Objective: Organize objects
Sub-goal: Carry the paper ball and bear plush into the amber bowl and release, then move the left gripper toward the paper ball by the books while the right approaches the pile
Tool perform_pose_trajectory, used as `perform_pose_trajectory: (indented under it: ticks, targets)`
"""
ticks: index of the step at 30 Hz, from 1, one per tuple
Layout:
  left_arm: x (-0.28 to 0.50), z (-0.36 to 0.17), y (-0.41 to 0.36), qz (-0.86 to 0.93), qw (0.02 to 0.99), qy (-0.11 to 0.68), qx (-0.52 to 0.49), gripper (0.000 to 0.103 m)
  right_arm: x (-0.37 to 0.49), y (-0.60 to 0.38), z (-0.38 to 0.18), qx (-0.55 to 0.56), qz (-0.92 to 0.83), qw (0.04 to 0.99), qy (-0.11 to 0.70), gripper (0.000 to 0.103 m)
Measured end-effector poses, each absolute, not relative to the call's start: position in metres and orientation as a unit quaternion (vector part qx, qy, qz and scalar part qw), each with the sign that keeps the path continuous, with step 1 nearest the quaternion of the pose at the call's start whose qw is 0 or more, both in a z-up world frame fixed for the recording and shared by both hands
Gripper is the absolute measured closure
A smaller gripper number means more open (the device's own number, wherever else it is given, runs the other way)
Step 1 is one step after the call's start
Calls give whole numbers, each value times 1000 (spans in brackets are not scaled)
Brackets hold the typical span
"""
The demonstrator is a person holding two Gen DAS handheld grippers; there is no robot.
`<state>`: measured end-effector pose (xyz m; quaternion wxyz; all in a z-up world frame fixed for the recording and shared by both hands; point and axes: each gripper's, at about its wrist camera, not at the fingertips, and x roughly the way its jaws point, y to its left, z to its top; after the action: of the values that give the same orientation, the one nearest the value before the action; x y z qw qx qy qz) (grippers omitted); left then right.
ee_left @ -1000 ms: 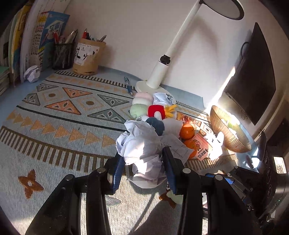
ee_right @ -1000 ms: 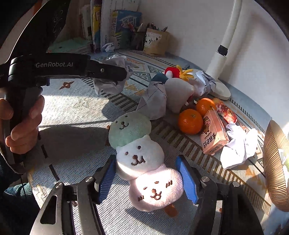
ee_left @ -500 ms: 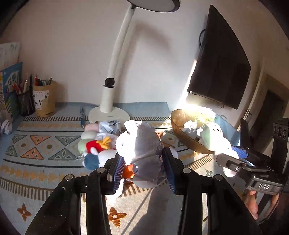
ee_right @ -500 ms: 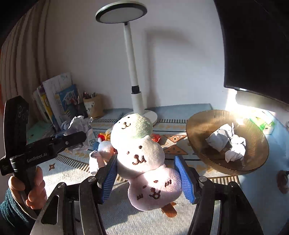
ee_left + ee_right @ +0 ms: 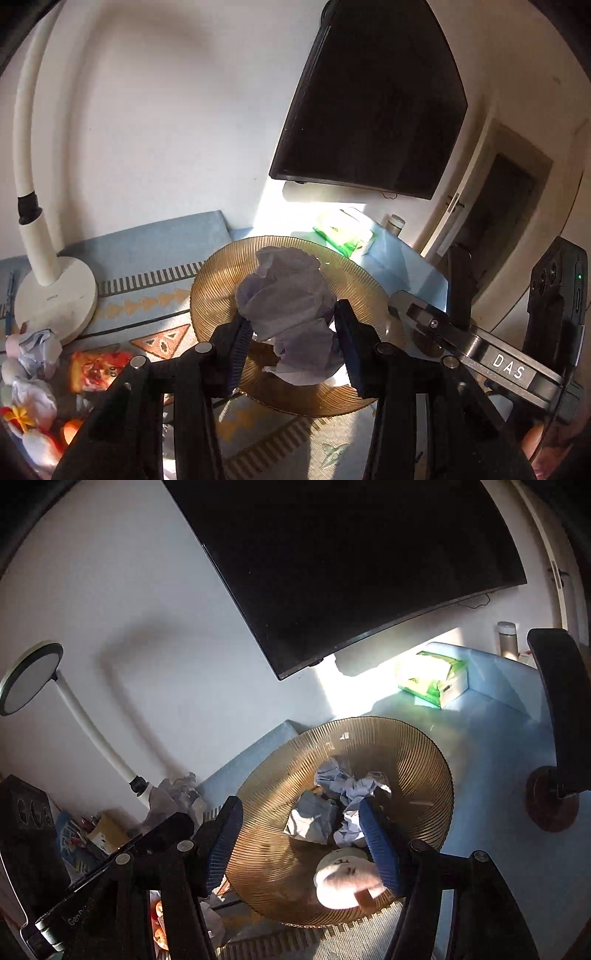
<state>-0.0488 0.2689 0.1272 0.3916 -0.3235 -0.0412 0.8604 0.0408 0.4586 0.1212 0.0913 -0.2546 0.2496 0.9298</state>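
Note:
My left gripper (image 5: pixel 291 343) hangs over the amber ribbed bowl (image 5: pixel 214 295). A crumpled grey-white paper ball (image 5: pixel 288 306) sits between its blue pads, which still touch it while the jaws are opening. In the right wrist view my right gripper (image 5: pixel 297 805) is over the same bowl (image 5: pixel 424 746), jaws wide and opening. The plush toy (image 5: pixel 343 882), blurred with its pink end showing, is low in the bowl beside the right finger, clear of the left pad. Other crumpled papers (image 5: pixel 332 794) lie in the bowl. The right gripper's tip (image 5: pixel 424 317) shows at right in the left wrist view.
A white desk lamp (image 5: pixel 55 295) stands left of the bowl on the patterned mat. A dark monitor (image 5: pixel 369 92) hangs on the wall behind. A green tissue pack (image 5: pixel 432 679) lies beyond the bowl. Plush toys and oranges (image 5: pixel 29 406) and a snack packet (image 5: pixel 96 369) lie at left.
Both grippers swung up and right from the pile on the mat to over the bowl. The plush toy slid out from between the right jaws, down towards the bowl.

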Motion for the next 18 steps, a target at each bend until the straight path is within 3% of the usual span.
perform_pose_trajectory:
  ticks: [1, 2, 10, 18]
  targets:
    - [-53, 121, 274, 856, 393, -43, -334, 40, 38, 461, 116, -264, 926, 96, 253, 38]
    - [-58, 115, 276, 850, 393, -49, -347, 36, 38, 464, 111, -268, 923, 100, 259, 38]
    - [-49, 105, 232, 841, 383, -95, -371, 36, 57, 439, 113, -263, 934, 82, 229, 33]
    - [8, 140, 129, 887, 339, -95, -298, 32, 71, 327, 135, -255, 956, -23, 141, 33]
